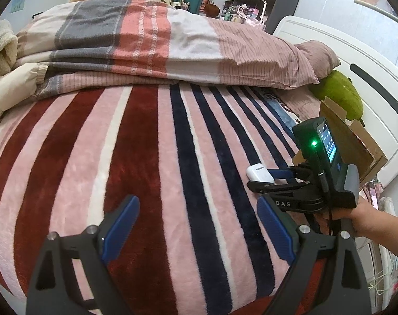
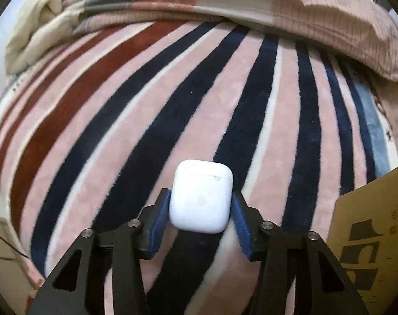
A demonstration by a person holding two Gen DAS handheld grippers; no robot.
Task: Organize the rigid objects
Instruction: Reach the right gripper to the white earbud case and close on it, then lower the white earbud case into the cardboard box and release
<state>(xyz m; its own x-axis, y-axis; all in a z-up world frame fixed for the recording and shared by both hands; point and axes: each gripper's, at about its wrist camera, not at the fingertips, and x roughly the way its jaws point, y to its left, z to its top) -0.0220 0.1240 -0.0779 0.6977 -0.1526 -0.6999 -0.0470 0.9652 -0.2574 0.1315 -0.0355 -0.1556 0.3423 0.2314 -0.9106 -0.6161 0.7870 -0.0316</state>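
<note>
A white earbud case (image 2: 201, 197) sits between the blue pads of my right gripper (image 2: 200, 204), which is shut on it just above the striped blanket. In the left wrist view the same case (image 1: 259, 172) shows in the right gripper (image 1: 262, 177), held by a hand at the right. My left gripper (image 1: 197, 215) is open and empty over the blanket, to the left of and nearer than the right one. An open cardboard box (image 1: 348, 136) stands just behind the right gripper; its wall (image 2: 369, 236) shows at the right.
A striped red, pink and navy blanket (image 1: 146, 157) covers the bed. A folded quilt (image 1: 146, 42) lies across the far side. A green plush toy (image 1: 340, 92) rests by the white headboard (image 1: 356, 60). Shelves stand beyond.
</note>
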